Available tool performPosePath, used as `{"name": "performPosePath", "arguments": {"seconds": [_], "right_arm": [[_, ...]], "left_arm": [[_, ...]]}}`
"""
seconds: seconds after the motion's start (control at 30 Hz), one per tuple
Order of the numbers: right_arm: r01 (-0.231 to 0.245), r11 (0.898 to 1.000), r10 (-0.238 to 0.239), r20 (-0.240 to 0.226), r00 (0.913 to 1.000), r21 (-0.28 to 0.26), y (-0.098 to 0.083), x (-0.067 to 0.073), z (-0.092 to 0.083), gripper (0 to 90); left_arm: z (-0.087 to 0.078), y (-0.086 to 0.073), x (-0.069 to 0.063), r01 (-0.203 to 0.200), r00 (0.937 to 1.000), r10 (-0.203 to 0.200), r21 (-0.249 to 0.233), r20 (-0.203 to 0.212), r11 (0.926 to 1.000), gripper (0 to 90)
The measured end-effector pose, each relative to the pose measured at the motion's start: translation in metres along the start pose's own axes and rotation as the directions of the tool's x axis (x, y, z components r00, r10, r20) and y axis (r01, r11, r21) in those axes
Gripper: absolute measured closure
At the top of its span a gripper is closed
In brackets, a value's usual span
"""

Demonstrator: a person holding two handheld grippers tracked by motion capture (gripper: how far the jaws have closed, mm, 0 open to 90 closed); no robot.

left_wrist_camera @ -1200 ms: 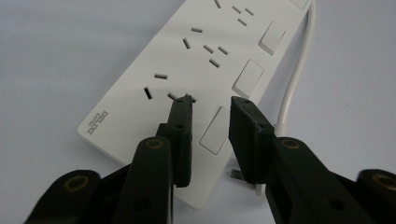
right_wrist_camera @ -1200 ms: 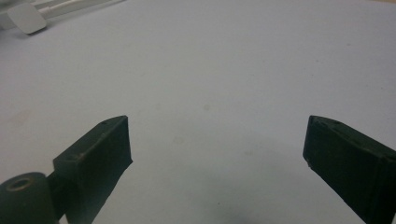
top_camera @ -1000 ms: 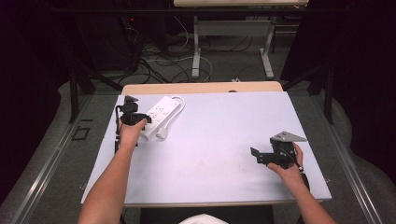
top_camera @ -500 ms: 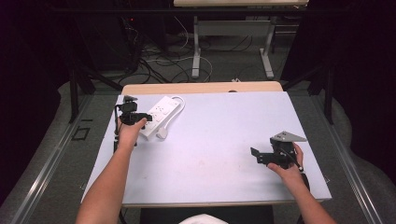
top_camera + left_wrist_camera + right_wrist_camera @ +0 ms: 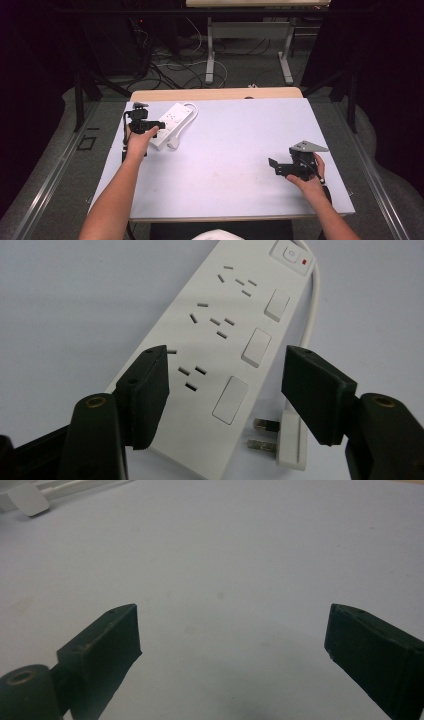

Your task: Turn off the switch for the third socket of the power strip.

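Left gripper [image 5: 225, 390] sits over the near end of the white power strip [image 5: 225, 340], jaws spread and just been opening; the strip lies under the gap between them, pads clear of its sides. Plug [image 5: 280, 440] rests on the table just right of the strip, beside the right jaw, its cord [image 5: 312, 305] running up along the far edge.

Right gripper [image 5: 232, 645] is released too, jaws wide over bare table [image 5: 225, 555], nothing between them; well apart from the strip in the high view [image 5: 170, 122].

Judgement: if the strip is to be gripped, the jaws should drop squarely across its width and keep the plug out from under the right pad.

Hard to tell: the strip's near corner is cut off behind the left jaw; how high the pads stand above the strip is unclear.
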State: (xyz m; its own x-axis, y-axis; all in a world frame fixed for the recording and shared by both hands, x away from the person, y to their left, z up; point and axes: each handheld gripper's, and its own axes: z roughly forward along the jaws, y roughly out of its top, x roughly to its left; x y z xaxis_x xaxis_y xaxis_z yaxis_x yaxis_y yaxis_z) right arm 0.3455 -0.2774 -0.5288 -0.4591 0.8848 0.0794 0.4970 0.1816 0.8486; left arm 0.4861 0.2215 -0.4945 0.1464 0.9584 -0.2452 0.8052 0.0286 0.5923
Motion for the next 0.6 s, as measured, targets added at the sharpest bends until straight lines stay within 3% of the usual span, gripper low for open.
{"name": "performPosePath", "arguments": {"seconds": [0.33, 0.6], "right_arm": [[-0.007, 1.000, 0.007, -0.002, 1.0000, -0.002, 0.000, 0.000, 0.000, 6.9], [-0.007, 1.000, 0.007, 0.000, 1.0000, -0.001, 0.000, 0.001, -0.001, 6.9]], "left_arm": [[-0.006, -0.001, -0.008, -0.037, 0.9983, 0.038, -0.030, 0.044, 0.9988, 31.7], [-0.011, -0.002, -0.012, -0.067, 0.9945, 0.068, -0.021, 0.080, 0.9975, 18.6]]}}
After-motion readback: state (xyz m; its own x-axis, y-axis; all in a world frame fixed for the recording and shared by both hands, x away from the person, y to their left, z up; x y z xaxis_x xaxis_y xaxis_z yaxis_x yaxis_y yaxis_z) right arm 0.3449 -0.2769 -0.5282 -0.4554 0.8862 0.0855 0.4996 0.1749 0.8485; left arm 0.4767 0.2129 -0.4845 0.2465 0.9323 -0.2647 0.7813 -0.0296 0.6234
